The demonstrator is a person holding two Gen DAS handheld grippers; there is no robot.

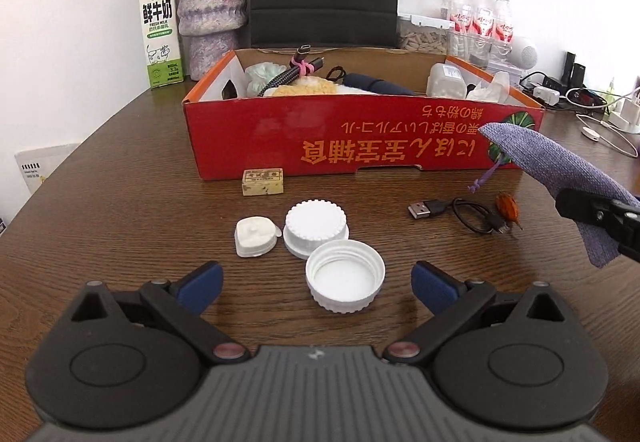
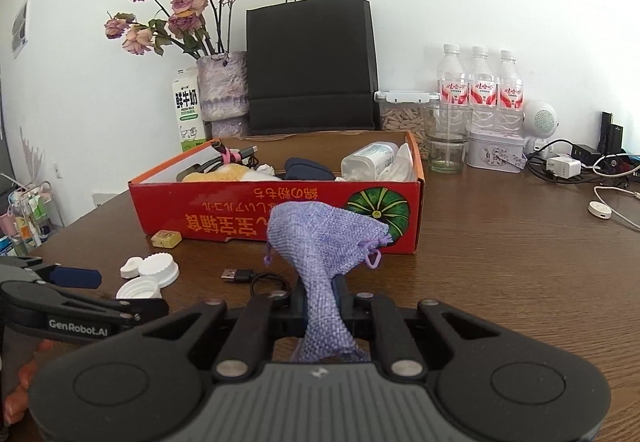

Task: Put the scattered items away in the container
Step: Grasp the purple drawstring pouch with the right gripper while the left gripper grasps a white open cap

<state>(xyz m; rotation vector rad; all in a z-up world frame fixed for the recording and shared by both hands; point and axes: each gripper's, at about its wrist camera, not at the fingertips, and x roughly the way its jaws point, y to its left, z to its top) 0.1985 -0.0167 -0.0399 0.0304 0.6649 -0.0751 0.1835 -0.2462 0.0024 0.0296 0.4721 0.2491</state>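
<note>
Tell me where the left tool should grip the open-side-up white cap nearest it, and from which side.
Grip the white cap across its ribbed outer wall, coming down from above and from the near side. It lies flat with its hollow up, directly between the open left tool. The toothed lid crowds its far-left edge, so keep the fingers left and right.

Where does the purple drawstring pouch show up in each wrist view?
Left wrist: the purple pouch is at the right edge, clamped by the right gripper.
Right wrist: the pouch sits centre, rising from the shut right gripper.
Shared landmark: the red box behind it, with the black USB cable on the table.
</note>
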